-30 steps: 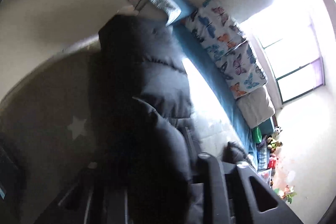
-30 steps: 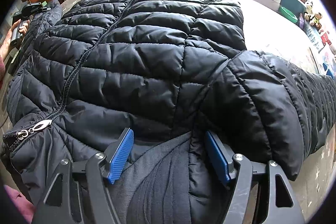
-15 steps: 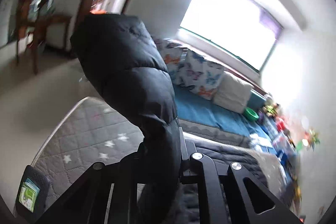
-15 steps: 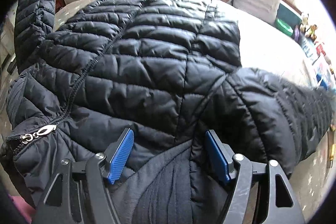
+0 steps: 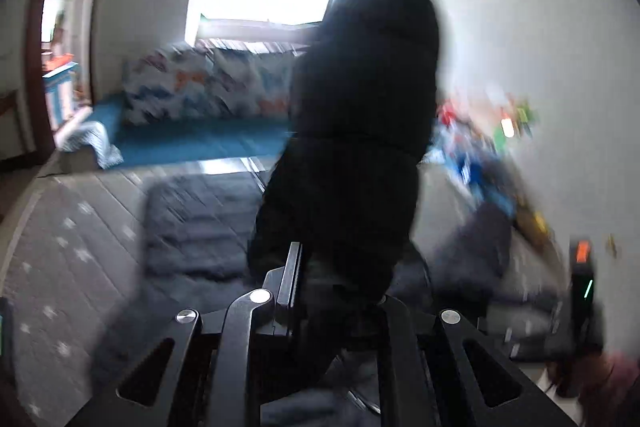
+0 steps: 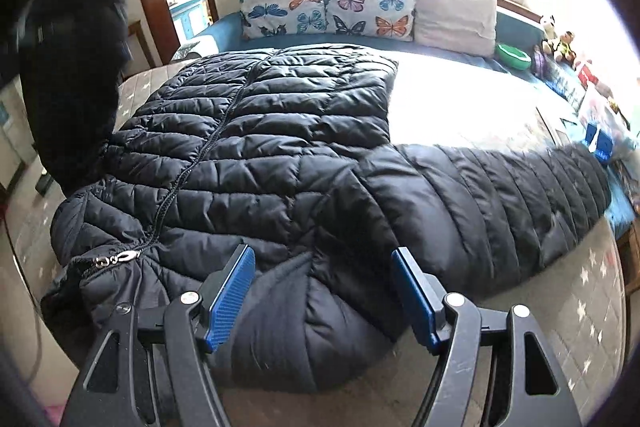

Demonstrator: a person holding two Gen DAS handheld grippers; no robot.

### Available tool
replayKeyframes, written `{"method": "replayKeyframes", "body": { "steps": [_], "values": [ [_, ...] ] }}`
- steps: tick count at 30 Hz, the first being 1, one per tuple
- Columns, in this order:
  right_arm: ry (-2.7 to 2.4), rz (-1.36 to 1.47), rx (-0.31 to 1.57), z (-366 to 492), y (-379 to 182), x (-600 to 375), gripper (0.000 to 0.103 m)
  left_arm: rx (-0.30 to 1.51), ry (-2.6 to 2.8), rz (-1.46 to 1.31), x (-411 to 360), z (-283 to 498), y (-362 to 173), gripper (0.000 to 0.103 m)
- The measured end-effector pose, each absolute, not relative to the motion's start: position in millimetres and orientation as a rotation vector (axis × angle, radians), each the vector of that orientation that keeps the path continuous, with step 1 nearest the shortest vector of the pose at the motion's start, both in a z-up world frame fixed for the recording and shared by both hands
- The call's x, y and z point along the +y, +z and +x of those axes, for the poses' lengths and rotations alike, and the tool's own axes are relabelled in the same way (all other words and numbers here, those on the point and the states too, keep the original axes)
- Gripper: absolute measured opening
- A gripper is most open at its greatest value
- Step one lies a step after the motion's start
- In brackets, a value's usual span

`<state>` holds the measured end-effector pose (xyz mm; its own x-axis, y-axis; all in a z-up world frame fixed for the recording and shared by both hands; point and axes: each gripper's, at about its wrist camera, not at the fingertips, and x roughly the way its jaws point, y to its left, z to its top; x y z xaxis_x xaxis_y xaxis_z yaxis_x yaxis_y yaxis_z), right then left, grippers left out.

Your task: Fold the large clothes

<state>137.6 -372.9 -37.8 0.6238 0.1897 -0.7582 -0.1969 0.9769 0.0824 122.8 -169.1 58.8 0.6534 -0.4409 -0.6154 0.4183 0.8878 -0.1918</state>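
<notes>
wrist cams look fwd-down, close, both see jacket [image 6: 280, 155], bed [image 6: 580, 307]

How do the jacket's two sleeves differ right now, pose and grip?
The left sleeve is lifted off the bed and stands up in the air; the right sleeve lies flat, stretched out sideways across the mattress. The left sleeve is clamped in the left gripper; the right sleeve is ungripped, and the right gripper stands open over the collar area. Both are the same black quilted fabric.
</notes>
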Motion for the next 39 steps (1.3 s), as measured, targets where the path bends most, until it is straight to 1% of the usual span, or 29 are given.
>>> {"method": "replayKeyframes", "body": {
  "steps": [1,3,5,6,8,10,11,12,13,15,17,19,22,23,24,26,27,28,30,31,32,34,36,37,39],
  "values": [
    [0.221,0.004,0.873,136,-40,-376,0.077,0.757,-0.501,-0.003,-192,117,40,0.015],
    [0.222,0.03,0.877,130,-41,-384,0.077,0.879,-0.533,0.068,-229,110,-3,0.02],
    [0.221,0.047,0.878,126,-41,-389,0.077,0.989,-0.528,0.125,-250,107,-38,0.02],
    [0.217,0.055,0.877,124,-40,-392,0.077,1.011,-0.525,0.149,-255,107,-51,0.02],
    [0.209,0.066,0.867,120,-36,-396,0.077,0.998,-0.517,0.188,-258,101,-62,0.022],
    [0.214,0.077,0.853,117,-29,-398,0.077,0.974,-0.541,0.194,-258,95,-54,0.027],
    [0.225,0.089,0.844,115,-25,-397,0.077,0.964,-0.554,0.19,-255,95,-52,0.033],
    [0.242,0.102,0.838,114,-22,-397,0.077,0.949,-0.568,0.188,-254,91,-44,0.041],
    [0.276,0.129,0.834,114,-17,-394,0.077,0.941,-0.573,0.184,-242,100,-38,0.046],
    [0.344,0.171,0.828,116,-13,-385,0.077,0.91,-0.6,0.162,-221,104,-15,0.072],
    [0.421,0.2,0.84,120,-12,-372,0.077,0.861,-0.631,0.112,-200,97,17,0.084],
    [0.456,0.207,0.862,125,-15,-360,0.077,0.822,-0.646,0.089,-171,88,56,0.085],
    [0.435,0.169,0.886,139,-24,-345,0.077,0.772,-0.577,0.064,-126,92,89,0.091],
    [0.421,0.169,0.893,147,-27,-344,0.077,0.771,-0.533,0.046,-108,100,92,0.093],
    [0.414,0.18,0.9,153,-29,-344,0.077,0.777,-0.504,0.035,-96,107,96,0.093],
    [0.416,0.211,0.921,166,-34,-343,0.07,0.816,-0.432,-0.004,-66,129,92,0.093],
    [0.419,0.219,0.928,167,-35,-342,0.052,0.844,-0.407,-0.032,-50,141,86,0.093],
    [0.422,0.218,0.944,171,-36,-340,0.031,0.873,-0.399,-0.062,-36,151,78,0.093],
    [0.402,0.197,0.963,177,-30,-336,0.017,0.929,-0.366,-0.115,-12,167,61,0.091],
    [0.389,0.167,0.944,177,-21,-333,0.011,0.946,-0.357,-0.137,-1,171,55,0.09],
    [0.373,0.134,0.907,175,-10,-331,0.011,0.952,-0.355,-0.157,9,173,49,0.089],
    [0.342,0.063,0.819,165,15,-331,0.011,0.952,-0.359,-0.166,19,171,38,0.081],
    [0.299,0.005,0.767,158,27,-331,0.011,0.962,-0.39,-0.138,23,165,25,0.066],
    [0.293,-0.004,0.757,155,27,-333,0.011,0.966,-0.401,-0.12,22,162,15,0.065],
    [0.29,0.011,0.803,158,10,-337,0.011,0.965,-0.41,-0.07,19,155,-4,0.06]
  ]
}}
